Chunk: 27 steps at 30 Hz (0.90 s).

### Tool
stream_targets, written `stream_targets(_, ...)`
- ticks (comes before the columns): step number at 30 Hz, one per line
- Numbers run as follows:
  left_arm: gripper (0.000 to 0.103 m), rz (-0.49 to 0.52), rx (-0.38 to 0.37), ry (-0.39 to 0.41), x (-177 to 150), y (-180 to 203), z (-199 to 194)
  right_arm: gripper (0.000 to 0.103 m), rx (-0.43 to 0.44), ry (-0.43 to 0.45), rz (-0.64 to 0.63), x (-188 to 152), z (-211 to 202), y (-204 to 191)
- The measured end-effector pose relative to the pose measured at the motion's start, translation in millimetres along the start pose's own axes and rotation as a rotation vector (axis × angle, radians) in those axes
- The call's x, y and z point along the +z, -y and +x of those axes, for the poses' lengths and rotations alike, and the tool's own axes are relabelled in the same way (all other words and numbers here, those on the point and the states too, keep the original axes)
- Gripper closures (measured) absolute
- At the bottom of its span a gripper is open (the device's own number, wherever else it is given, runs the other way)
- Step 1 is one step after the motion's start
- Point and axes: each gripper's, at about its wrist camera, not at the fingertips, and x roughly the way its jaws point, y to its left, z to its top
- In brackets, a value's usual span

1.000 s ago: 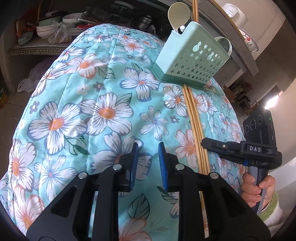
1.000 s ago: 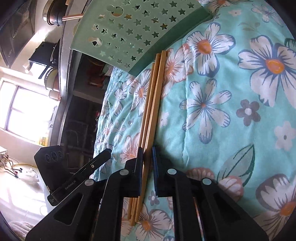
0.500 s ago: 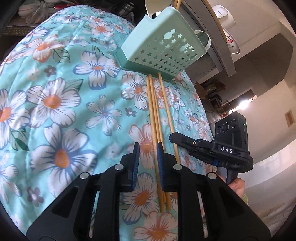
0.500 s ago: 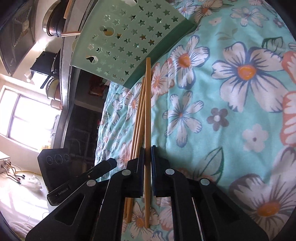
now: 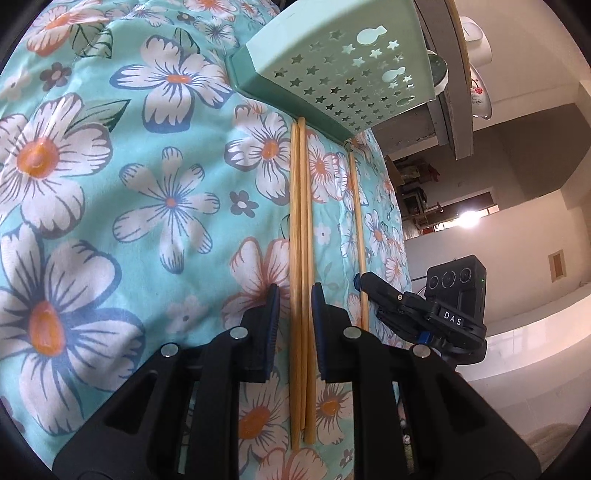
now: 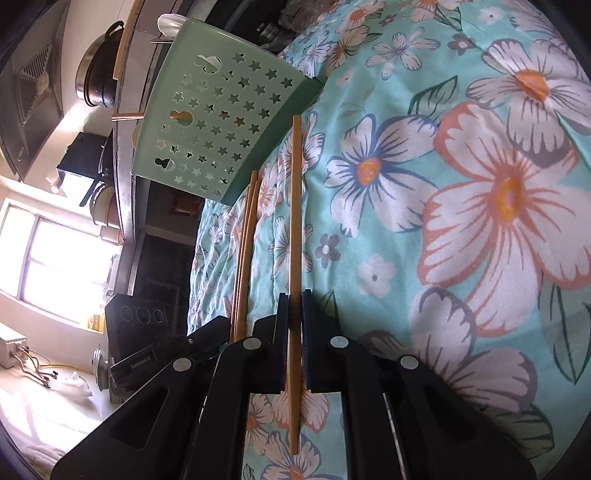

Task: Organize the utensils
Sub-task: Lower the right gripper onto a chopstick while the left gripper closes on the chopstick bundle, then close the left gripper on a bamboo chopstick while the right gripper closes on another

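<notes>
A mint-green utensil holder with star holes stands on the floral cloth; it also shows in the right wrist view. Three wooden chopsticks lie side by side in front of it. My left gripper is open, its jaws on either side of them near their near ends. My right gripper is shut on a single chopstick, held apart from the others. That chopstick and the right gripper show in the left wrist view.
The cloth-covered surface drops off just beyond the chopsticks toward the right gripper's side. A counter with pots runs behind the holder. A spoon stands in the holder.
My right gripper has lifted one chopstick away from the bundle and moved it sideways. My left gripper has moved over the remaining chopsticks, with its jaws now on either side of them.
</notes>
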Motion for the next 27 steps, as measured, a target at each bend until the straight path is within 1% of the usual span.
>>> stream_targets(2,0.093,-0.01,0.003,0.003,0,-3,1,0.096,0.002,0.0,-0.001,-1,1,-2)
stream_targets(5,0.098,-0.038,-0.023,0.01,0,-10,-4,0.096,0.006,-0.002,0.002,-1,2,-2)
stream_targets(15,0.098,-0.079,-0.063,0.081,-9,-14,-29,0.096,0.004,-0.005,-0.003,-4,1,-1)
stream_targets(18,0.098,-0.077,-0.049,0.107,-14,-13,-39,0.096,-0.004,-0.014,-0.004,-7,1,-4)
stream_targets(24,0.098,-0.057,0.024,0.168,-26,-11,-64,0.096,-0.028,-0.041,-0.017,-18,-1,-9)
stream_targets(27,0.098,-0.041,0.055,0.179,-33,-8,-71,0.096,-0.049,-0.059,-0.029,-25,-5,-13)
